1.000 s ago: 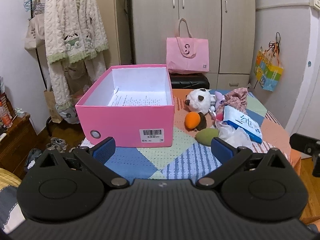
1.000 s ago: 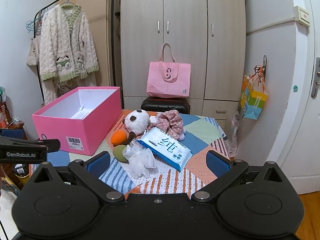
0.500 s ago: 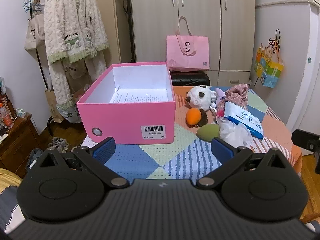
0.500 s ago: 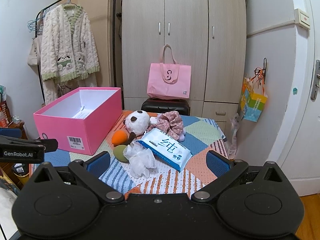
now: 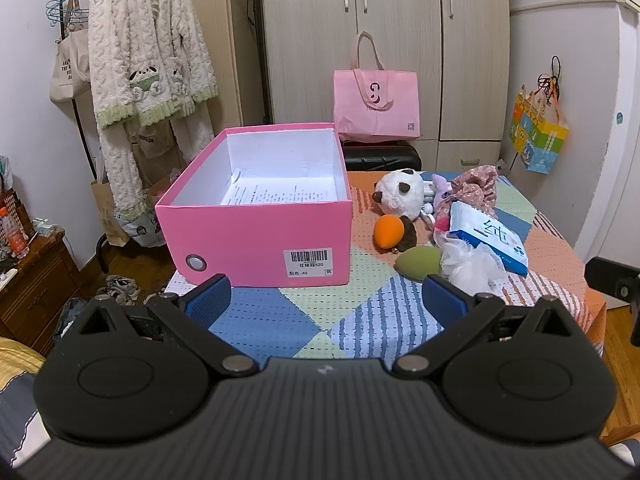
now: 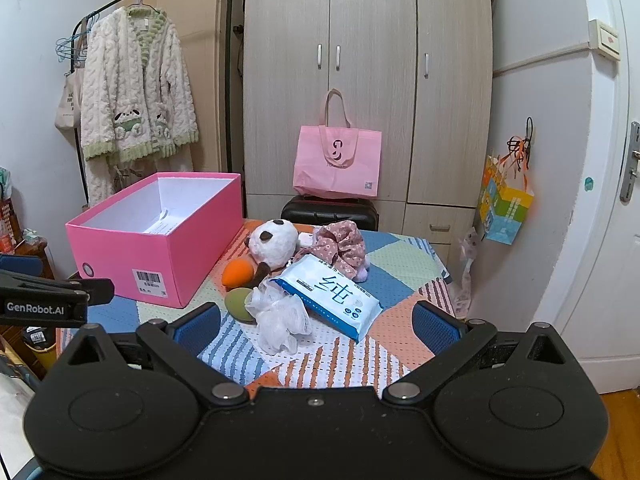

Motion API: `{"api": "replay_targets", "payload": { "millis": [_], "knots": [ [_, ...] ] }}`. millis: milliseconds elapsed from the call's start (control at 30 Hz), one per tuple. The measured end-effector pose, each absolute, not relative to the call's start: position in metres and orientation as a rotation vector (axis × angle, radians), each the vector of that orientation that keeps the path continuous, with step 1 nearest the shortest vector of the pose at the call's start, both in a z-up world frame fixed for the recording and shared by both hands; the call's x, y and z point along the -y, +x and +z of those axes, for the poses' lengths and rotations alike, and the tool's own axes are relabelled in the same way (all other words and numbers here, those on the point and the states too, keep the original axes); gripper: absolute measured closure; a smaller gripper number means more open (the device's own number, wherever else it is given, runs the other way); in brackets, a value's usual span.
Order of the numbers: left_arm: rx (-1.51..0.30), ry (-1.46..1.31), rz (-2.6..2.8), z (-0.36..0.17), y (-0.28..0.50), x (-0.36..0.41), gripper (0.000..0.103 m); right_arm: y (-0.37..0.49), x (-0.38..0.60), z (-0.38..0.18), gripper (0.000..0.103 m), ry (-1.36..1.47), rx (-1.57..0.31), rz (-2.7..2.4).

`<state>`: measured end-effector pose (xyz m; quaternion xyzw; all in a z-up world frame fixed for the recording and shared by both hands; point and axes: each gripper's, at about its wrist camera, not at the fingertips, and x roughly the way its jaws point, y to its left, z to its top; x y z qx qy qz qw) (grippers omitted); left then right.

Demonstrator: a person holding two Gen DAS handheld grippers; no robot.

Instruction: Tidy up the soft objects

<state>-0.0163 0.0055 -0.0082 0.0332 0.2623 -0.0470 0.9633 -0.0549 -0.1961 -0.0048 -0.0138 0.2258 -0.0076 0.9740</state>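
Note:
An open pink box stands on the left of a patchwork-covered table, with only a printed sheet inside. To its right lies a heap: a panda plush, an orange sponge, a green sponge, a white mesh puff, a blue tissue pack and a pink floral scrunchie. My left gripper is open before the box. My right gripper is open before the heap. Neither holds anything.
A pink tote bag rests on a black case before the wardrobe. A fleecy robe hangs on a rack at the left. A colourful bag hangs on the right wall. The left gripper's body shows in the right wrist view.
Both grippers have drifted slightly back and up from the table. Their jaws stay open and the objects have not moved.

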Motion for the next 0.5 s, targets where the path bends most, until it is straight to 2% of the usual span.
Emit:
{"api": "replay_targets", "payload": {
  "millis": [300,500],
  "knots": [
    [-0.529,0.066,-0.098,-0.009,-0.017,-0.005,0.0,-0.055,0.198,-0.005,0.0,-0.026,-0.456,-0.006],
    [-0.44,0.006,-0.164,-0.008,-0.017,-0.013,0.0,-0.058,0.209,-0.008,0.0,-0.038,-0.401,0.072]
  ]
}}
